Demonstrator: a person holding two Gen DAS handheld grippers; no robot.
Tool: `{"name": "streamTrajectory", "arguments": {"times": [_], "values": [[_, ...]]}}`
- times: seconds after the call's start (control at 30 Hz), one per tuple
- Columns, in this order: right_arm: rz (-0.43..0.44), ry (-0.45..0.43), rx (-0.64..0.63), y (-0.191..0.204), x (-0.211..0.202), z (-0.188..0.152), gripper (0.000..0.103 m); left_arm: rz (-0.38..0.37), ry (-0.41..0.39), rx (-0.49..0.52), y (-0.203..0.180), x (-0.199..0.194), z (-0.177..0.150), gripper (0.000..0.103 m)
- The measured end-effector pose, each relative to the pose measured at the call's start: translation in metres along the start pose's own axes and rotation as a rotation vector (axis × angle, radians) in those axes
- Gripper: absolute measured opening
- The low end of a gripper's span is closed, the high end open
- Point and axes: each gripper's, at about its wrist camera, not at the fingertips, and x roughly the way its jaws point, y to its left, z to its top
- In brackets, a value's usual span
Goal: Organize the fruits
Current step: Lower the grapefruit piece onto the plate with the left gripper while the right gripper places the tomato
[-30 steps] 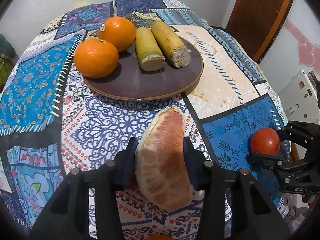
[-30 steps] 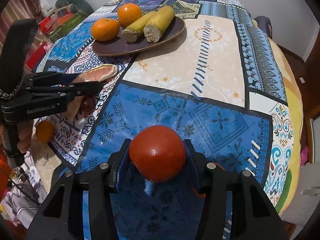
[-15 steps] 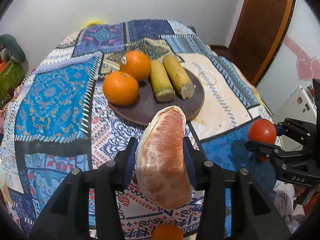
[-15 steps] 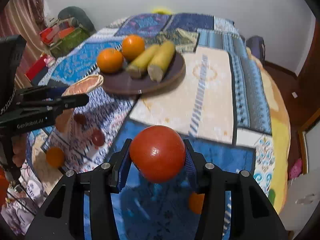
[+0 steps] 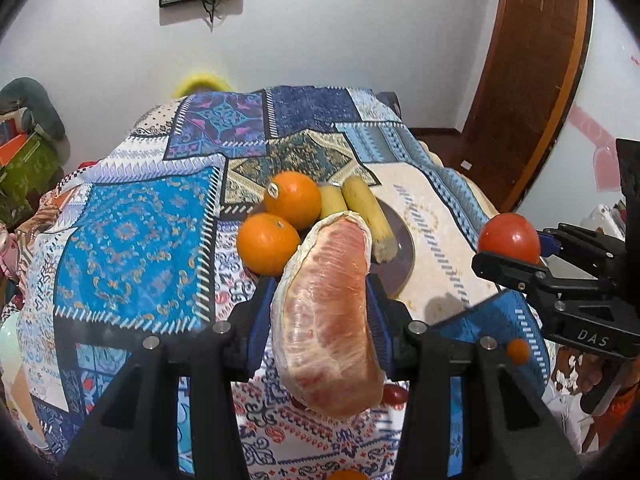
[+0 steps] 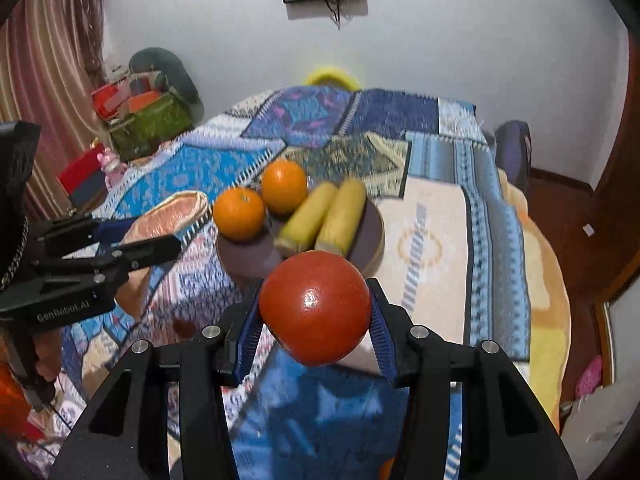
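My left gripper [image 5: 320, 316] is shut on a peeled pink pomelo segment [image 5: 328, 320], held in the air above the table. My right gripper [image 6: 316, 312] is shut on a red tomato [image 6: 315, 307], also lifted; the tomato shows at the right of the left wrist view [image 5: 509, 239]. A dark round plate [image 6: 368, 236] on the patchwork tablecloth carries two oranges [image 6: 239, 213] [image 6: 284, 186] and two corn pieces [image 6: 340, 216]. In the left wrist view the plate [image 5: 402, 256] lies just beyond the pomelo segment.
A small orange fruit [image 5: 518, 350] and a small red fruit [image 5: 394, 394] lie on the cloth near the front edge. Boxes and clutter [image 6: 148, 120] stand beyond the table's left side. A wooden door [image 5: 532, 80] is at the right.
Both grippers have risen well above the table with their fruit still held, so the plate now looks smaller and farther, and the wall and a screen have come into view.
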Motion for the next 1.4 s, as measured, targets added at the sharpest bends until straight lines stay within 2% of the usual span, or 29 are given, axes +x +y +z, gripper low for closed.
{"name": "streamTrajectory", "arguments": {"times": [0.43,1.07,1.23,1.4], "values": [[-0.003,-0.054,0.001,-0.007,0.020,0.031,0.045,0.004,-0.013,-0.014,0.008,0.033,0.028,0.045],[0.029,-0.038,0.012,-0.023,0.071,0.052,0.045,0.016,0.016,-0.014,0.009,0.099,0.049,0.045],[0.032,-0.029,0.011,-0.027,0.082,0.055,0.045,0.017,0.019,0.023,0.007,0.109,0.050,0.045],[0.033,-0.021,0.010,-0.031,0.088,0.056,0.045,0.001,0.018,0.016,0.009,0.114,0.054,0.046]]}}
